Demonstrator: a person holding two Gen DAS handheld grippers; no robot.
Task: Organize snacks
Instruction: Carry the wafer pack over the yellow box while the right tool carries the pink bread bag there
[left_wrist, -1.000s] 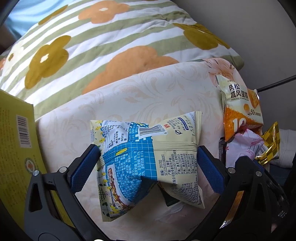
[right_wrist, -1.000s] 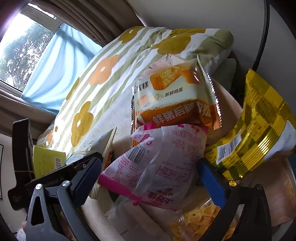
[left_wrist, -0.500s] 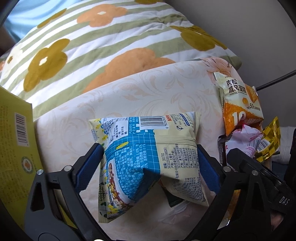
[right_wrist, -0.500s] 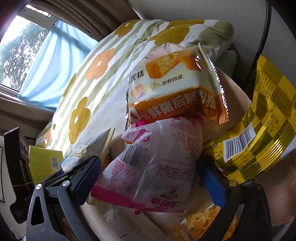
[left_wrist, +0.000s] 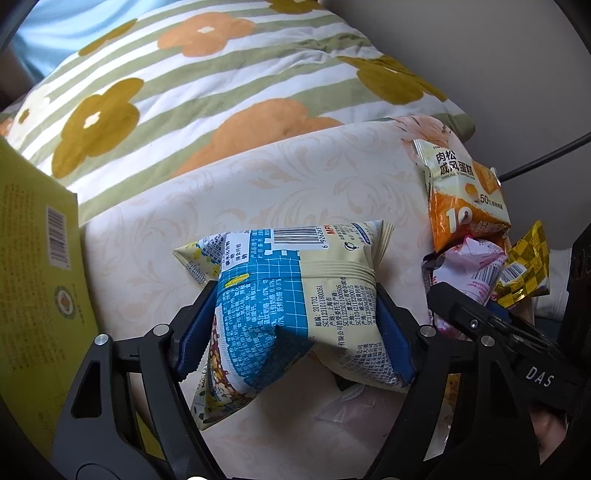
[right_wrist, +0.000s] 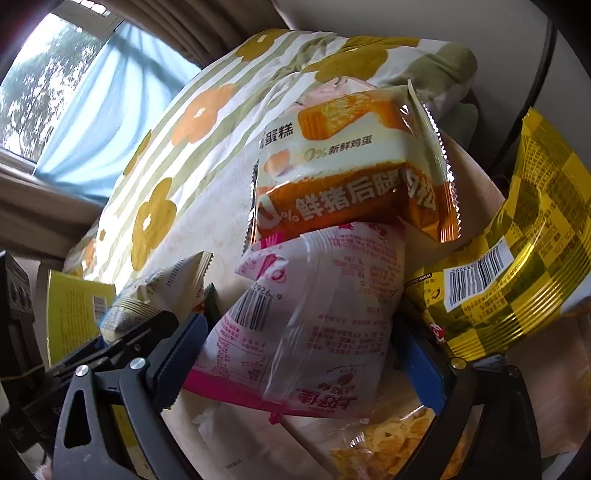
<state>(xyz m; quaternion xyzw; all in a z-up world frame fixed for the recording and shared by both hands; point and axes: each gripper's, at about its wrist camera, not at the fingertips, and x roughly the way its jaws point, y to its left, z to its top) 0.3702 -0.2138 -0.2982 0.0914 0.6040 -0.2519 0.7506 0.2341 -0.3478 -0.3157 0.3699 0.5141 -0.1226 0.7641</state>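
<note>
The left gripper (left_wrist: 295, 332) has just been closing, and its blue pads (left_wrist: 194, 338) now press both sides of the blue packet (left_wrist: 291, 295), which lies crumpled on the cream cushion (left_wrist: 258, 192) at the centre of the left view. At 2 o'clock from it the orange packet (left_wrist: 465, 206) leans at the cushion's edge, with the pink packet (left_wrist: 472, 269) and gold packet (left_wrist: 524, 273) just below, near 3 o'clock. A yellow box (left_wrist: 33, 280) stands at 9 o'clock, and the flowered pillow (left_wrist: 184, 85) fills 12 o'clock. The right gripper (right_wrist: 303, 358) has also just been closing around the pink packet (right_wrist: 314, 314); its pads (right_wrist: 181, 354) stand at the packet's sides, but whether they yet pinch it I cannot tell. In that view the orange packet (right_wrist: 351, 166) rests against the pink one at 12 o'clock, the gold packet (right_wrist: 517, 266) touches it at 3 o'clock, and a clear bag of yellow crisps (right_wrist: 388, 446) lies at 5 o'clock.
</note>
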